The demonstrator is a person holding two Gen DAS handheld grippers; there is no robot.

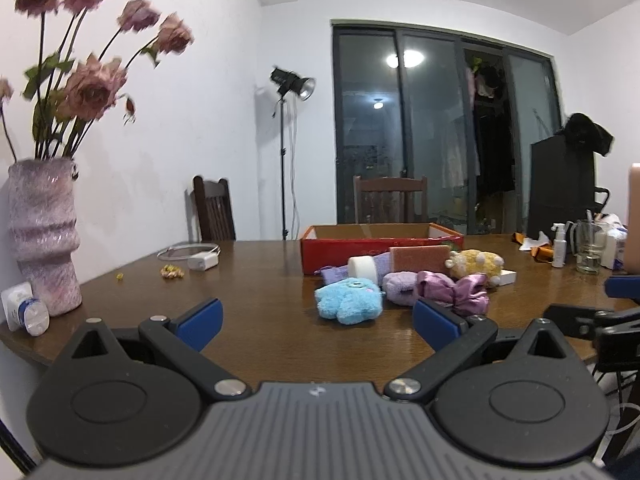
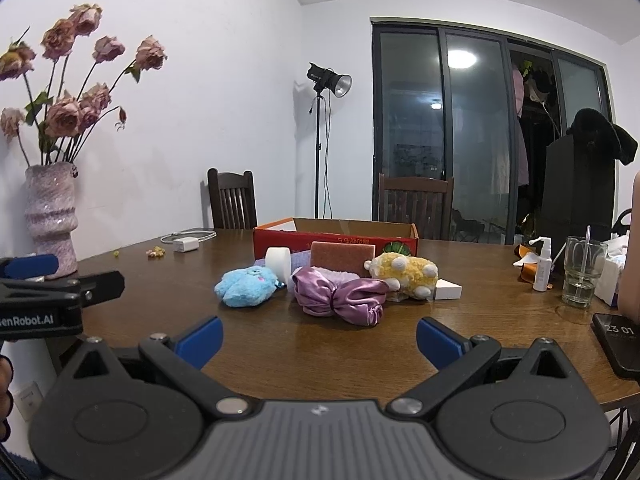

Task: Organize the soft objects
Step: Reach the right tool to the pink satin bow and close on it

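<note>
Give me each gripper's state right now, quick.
Left gripper: open, holding nothing, above the table short of the blue plush.
Right gripper: open, holding nothing, facing the purple satin bow.

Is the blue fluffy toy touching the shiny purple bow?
Apart. The right wrist view shows bare table between the blue fluffy toy and the shiny purple bow.

blue plush toy (image 2: 246, 285), purple satin bow (image 2: 340, 295), yellow-white plush (image 2: 404, 273), red box (image 2: 336, 237), brown table (image 2: 320, 344).
</note>
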